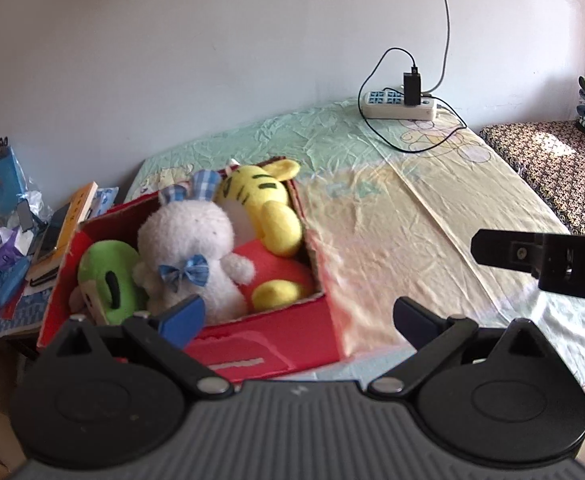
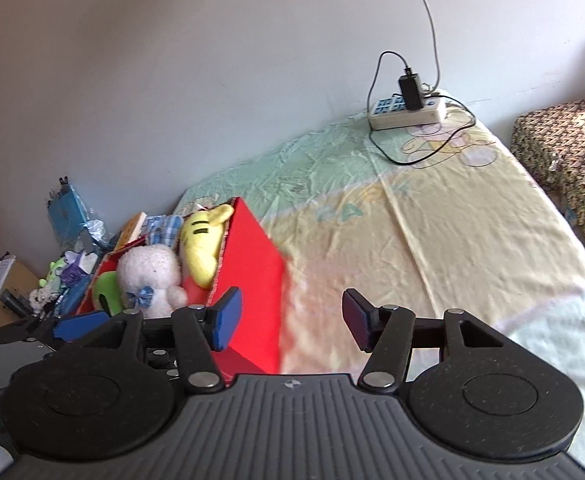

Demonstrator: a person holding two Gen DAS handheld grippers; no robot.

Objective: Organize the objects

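Bed w/ red box, power strip

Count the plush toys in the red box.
3 at least: a white bunny in the middle, a yellow tiger at the back right, a green toy at the front left. The box may hide more beneath.

Right tongs: spread apart, holding nothing.
Red box: on bed, holding white bunny and yellow tiger.
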